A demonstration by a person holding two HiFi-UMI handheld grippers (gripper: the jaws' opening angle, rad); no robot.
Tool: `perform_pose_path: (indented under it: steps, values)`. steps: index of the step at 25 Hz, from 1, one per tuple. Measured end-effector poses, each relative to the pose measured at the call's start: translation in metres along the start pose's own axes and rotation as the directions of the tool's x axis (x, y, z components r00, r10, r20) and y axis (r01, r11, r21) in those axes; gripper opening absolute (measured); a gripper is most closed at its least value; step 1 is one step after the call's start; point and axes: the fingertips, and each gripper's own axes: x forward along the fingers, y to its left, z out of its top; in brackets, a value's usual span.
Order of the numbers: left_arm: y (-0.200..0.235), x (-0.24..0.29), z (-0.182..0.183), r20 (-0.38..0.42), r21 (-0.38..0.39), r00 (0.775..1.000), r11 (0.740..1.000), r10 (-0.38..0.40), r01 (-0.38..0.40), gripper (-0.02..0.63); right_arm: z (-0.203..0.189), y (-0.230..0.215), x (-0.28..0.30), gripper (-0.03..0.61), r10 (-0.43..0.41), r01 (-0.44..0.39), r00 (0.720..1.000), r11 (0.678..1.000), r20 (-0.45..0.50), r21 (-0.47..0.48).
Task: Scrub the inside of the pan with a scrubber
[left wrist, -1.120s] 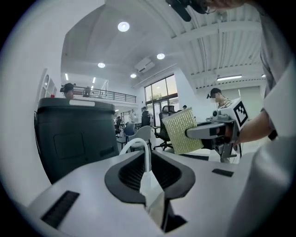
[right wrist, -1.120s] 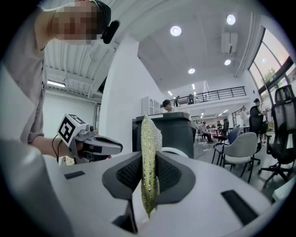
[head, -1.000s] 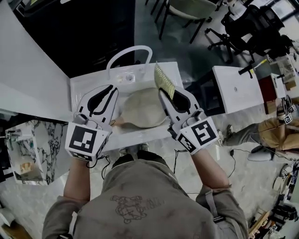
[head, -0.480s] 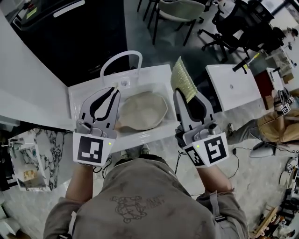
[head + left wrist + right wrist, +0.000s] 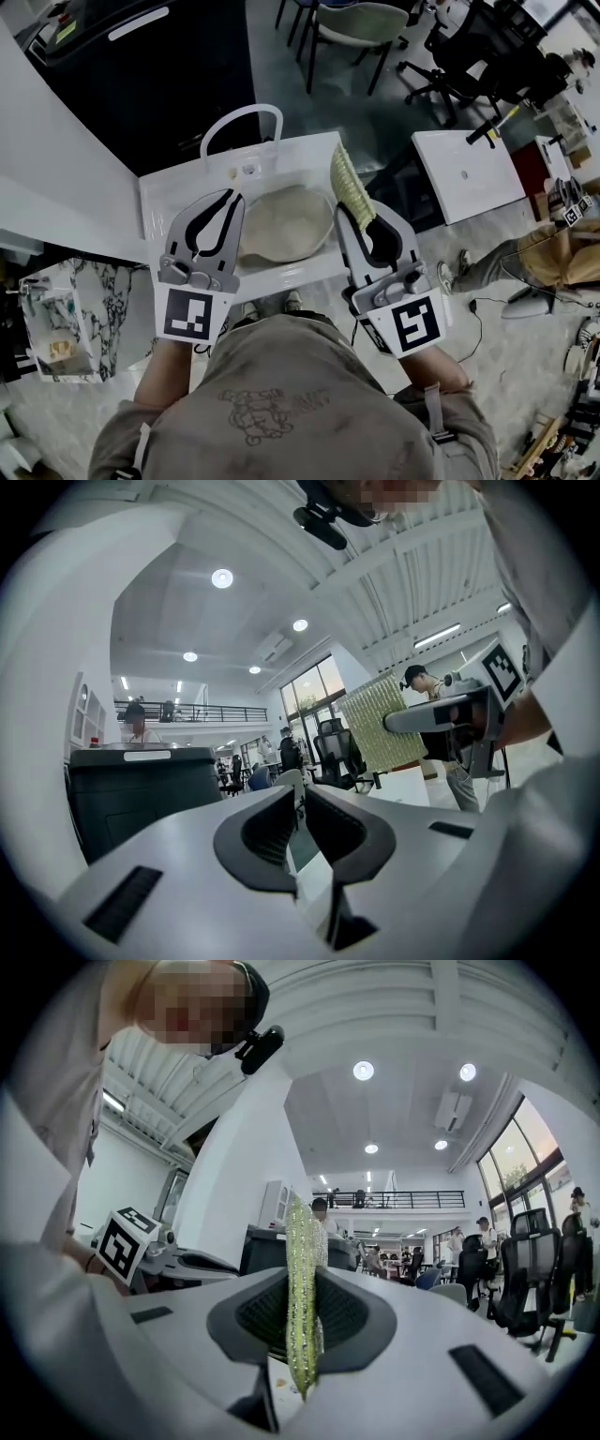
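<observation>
a: item one, the task's thing?
b: pale beige round shallow pan (image 5: 286, 223), lying in the basin of a white rectangular sink (image 5: 178, 187). a white arched faucet (image 5: 242, 117) stands at the sink's far edge. in the head view the pan sits between the two grippers.

a: item two, the tool?
b: yellow-green glittery flat scrubber (image 5: 349, 187), a thin sheet standing on edge. it sticks out past the jaw tips, and in the head view it lies over the pan's right rim. the left gripper view shows its broad face (image 5: 389, 722) up in the air with the room behind it.

a: item three, right gripper (image 5: 361, 217)?
b: white body, black jaw pads, marker cube at the wrist end. the jaws are clamped on the scrubber (image 5: 302, 1279), and the sheet is pinched upright between the ribbed pads.

a: item four, left gripper (image 5: 231, 195)?
b: same make. its jaws are closed against each other (image 5: 302, 799) and nothing is between them. in the head view its tips lie over the pan's left side; whether they touch it cannot be told.

a: surroundings?
b: dark floor beyond the sink and a pale green chair (image 5: 361, 21) at the top of the head view.
</observation>
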Motion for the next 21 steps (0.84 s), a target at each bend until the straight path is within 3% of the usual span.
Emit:
perform_pose_path:
  steps: [7, 21]
  values:
    - [-0.006, -0.009, -0.012, -0.039, -0.017, 0.999, 1.0, 0.011, -0.011, 0.046, -0.001, 0.006, 0.0, 0.071, 0.026, -0.026, 1.0, 1.0, 0.009, 0.0]
    - [-0.011, -0.013, -0.003, -0.033, 0.011, 0.999, 1.0, 0.028, -0.027, 0.046, -0.004, 0.001, -0.001, 0.071, 0.037, -0.037, 0.999, 0.999, -0.005, 0.008]
